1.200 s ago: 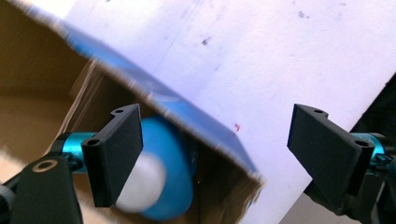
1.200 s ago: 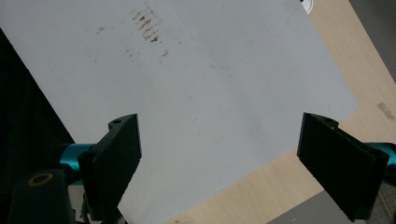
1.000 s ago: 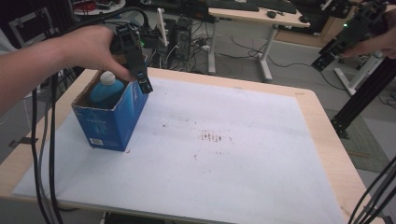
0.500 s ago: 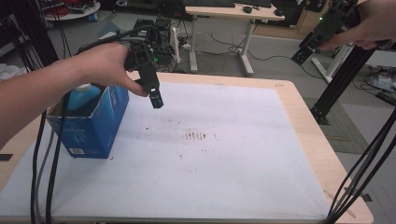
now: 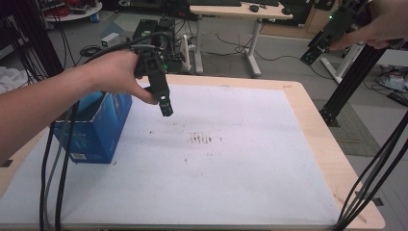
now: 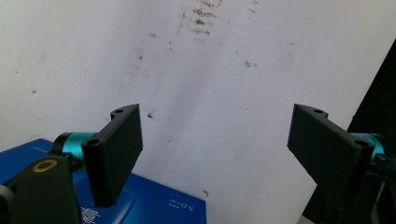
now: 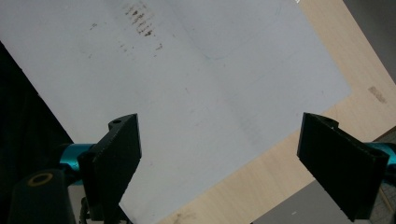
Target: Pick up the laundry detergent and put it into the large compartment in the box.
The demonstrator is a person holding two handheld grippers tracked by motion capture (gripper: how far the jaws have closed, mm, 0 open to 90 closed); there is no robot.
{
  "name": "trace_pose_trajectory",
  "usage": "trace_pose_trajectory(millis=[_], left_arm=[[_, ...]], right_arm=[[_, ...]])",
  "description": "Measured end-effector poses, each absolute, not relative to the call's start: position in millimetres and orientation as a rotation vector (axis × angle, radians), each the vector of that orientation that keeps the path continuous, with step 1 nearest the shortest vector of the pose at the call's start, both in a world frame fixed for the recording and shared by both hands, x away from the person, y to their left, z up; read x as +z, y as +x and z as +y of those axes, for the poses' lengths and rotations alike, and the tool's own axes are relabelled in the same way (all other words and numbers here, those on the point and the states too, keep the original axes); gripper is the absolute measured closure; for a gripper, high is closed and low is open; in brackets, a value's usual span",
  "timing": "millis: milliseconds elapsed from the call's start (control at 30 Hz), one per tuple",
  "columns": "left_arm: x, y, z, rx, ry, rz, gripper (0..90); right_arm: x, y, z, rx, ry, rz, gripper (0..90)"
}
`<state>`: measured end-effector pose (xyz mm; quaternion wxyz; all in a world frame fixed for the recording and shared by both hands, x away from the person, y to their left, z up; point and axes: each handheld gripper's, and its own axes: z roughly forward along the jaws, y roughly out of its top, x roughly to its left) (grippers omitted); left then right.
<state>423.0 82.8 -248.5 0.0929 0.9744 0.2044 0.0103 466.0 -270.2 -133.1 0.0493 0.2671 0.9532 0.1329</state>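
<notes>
a person's left gripper [image 5: 166, 108] hovers above a white mat [image 5: 231, 159] on a wooden table [image 5: 312, 125], just right of an open blue box [image 5: 96, 130] standing at the mat's left edge. its jaws are spread wide with nothing between them. the right gripper [image 5: 312, 54] is held high past the table's far right corner, jaws also spread and empty. the step in hand looks like work around the box; the next move likely calls for lowering the left gripper toward the box's rim or contents.
</notes>
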Motion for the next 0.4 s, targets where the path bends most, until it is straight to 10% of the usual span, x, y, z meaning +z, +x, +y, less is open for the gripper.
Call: trace_pose_trajectory(millis=[400], left_arm=[[-247.4, 422.5, 83.5, 0.039, 2.893, 0.606, 18.2]], right_arm=[[-133.0, 464.0, -268.7, 0.406, 0.811, 2.903, 13.0]])
